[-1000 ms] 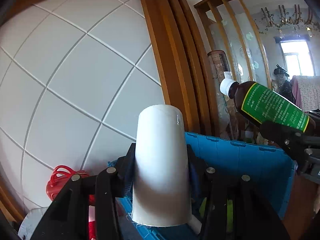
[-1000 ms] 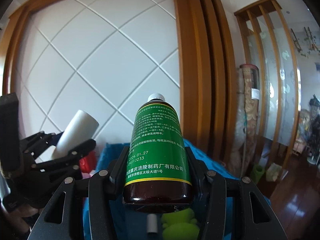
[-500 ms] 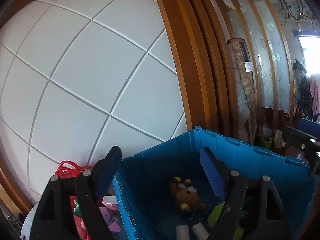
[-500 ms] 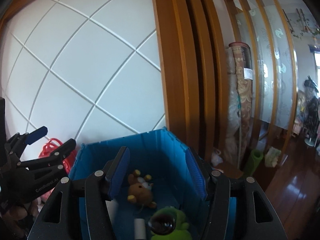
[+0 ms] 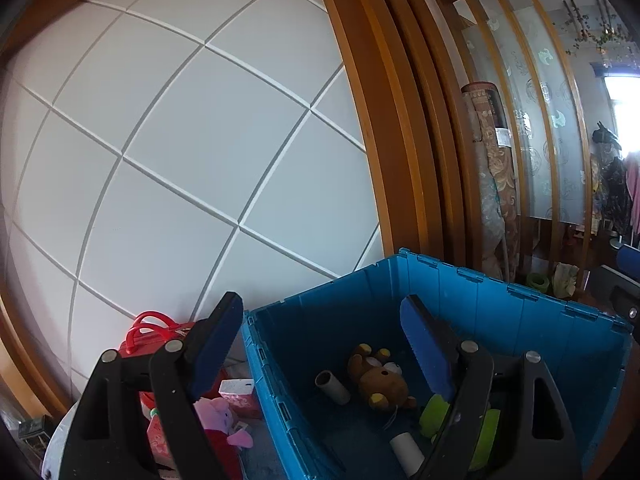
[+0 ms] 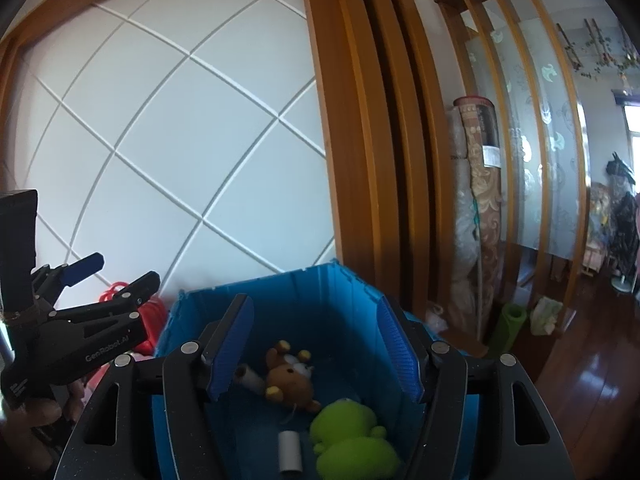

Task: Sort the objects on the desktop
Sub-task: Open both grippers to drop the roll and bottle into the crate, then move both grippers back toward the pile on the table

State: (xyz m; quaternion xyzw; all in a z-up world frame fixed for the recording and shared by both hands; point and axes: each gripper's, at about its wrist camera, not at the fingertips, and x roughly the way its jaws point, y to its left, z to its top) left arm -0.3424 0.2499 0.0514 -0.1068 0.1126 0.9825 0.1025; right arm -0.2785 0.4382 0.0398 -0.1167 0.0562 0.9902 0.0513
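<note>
Jaws of both the left gripper point(image 5: 320, 344) and right gripper point(image 6: 316, 344) have just been opening and now gape empty — white cup and brown bottle gone from them, seemingly dropped into the blue crate point(image 5: 500, 304).

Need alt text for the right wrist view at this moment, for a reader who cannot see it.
The right gripper, jaws open and empty, points into a blue crate holding a brown teddy bear, a green plush toy and two small white tubes. The left gripper, also open, shows at the left edge, against a white diamond-panelled wall.
</note>
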